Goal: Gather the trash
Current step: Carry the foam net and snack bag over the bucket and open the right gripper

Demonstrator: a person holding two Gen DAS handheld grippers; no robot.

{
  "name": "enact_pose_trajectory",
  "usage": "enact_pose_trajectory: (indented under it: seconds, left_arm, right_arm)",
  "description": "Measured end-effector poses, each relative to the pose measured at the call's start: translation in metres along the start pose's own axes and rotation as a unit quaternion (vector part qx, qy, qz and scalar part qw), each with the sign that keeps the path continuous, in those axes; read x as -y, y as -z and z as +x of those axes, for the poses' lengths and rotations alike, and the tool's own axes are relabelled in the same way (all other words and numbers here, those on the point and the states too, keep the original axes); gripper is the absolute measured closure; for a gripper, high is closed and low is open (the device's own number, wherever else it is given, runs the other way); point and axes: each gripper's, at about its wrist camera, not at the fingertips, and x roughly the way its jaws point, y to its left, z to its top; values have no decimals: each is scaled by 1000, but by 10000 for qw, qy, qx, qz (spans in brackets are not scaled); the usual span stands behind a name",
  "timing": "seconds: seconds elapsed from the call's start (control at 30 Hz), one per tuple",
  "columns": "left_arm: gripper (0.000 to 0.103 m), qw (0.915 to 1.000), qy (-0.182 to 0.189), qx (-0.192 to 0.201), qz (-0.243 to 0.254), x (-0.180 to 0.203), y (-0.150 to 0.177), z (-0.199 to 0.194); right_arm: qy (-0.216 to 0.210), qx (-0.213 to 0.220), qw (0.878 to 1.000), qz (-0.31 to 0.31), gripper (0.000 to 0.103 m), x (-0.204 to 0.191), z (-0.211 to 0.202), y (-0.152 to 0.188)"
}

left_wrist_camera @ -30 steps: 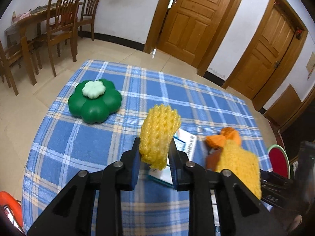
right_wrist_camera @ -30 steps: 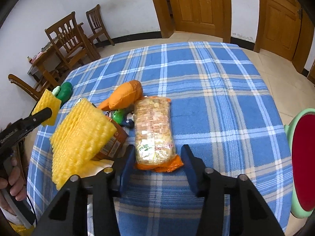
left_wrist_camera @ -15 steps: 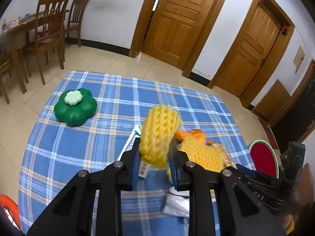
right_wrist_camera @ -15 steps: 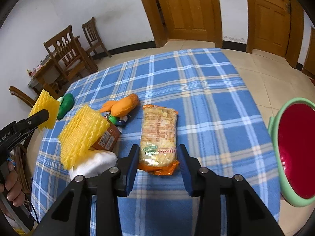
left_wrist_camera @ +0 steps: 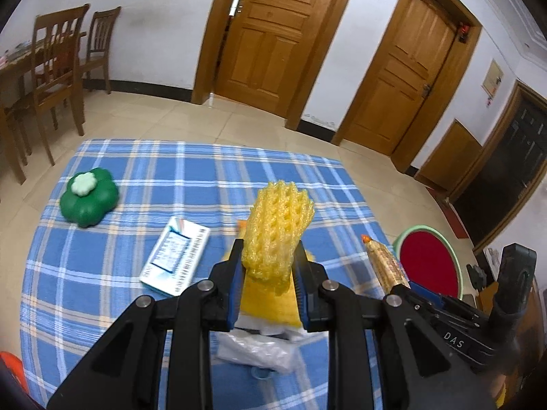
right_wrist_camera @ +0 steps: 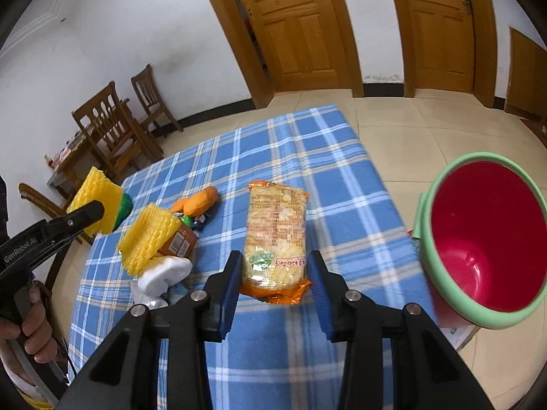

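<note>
My left gripper is shut on a yellow foam fruit net, held up above the blue plaid table; the same net shows at the left of the right wrist view. My right gripper is shut on an orange-ended cracker packet, pads pressing its lower sides. In the left wrist view the packet sticks up off the cloth. A red bin with a green rim stands open just right of the table.
On the cloth lie a second yellow net over a brown box, a white wad, an orange plush, a green flower-shaped thing and a white-blue carton. Wooden chairs stand far left.
Both grippers rose and swung right, so the red bin now fills the right wrist view. The right jaws narrowed onto the packet, which came up off the cloth.
</note>
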Motion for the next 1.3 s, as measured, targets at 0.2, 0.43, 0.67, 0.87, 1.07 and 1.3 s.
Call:
enact_pose_trajectory:
  seconds: [0.2,0.43,0.67,0.87,1.07,1.3]
  left_arm:
    - [77,9996,152,-68,247,32,0,3]
    - [77,9972,383,-266,580,78,0,19]
    - [77,9927,589,-424,960,123,0,36]
    - [77,9877,716,-569,1264,162,1,53]
    - [77,9809,859,-777,1566,197,8,77]
    - [77,9726,989,-1037,1829,228,17,105]
  right_arm:
    - [120,266,9994,200,61,19,-28,3]
    - [392,525,9962,568,61,53,-57,6]
    - [650,704,9902,1017,61,95,-74,11]
    - [836,789,9834,1401,61,133,-84,17]
    - [1021,778,9758,1773,61,165,-83,23]
    - [1224,706,9681,2067,61,197,-77,34]
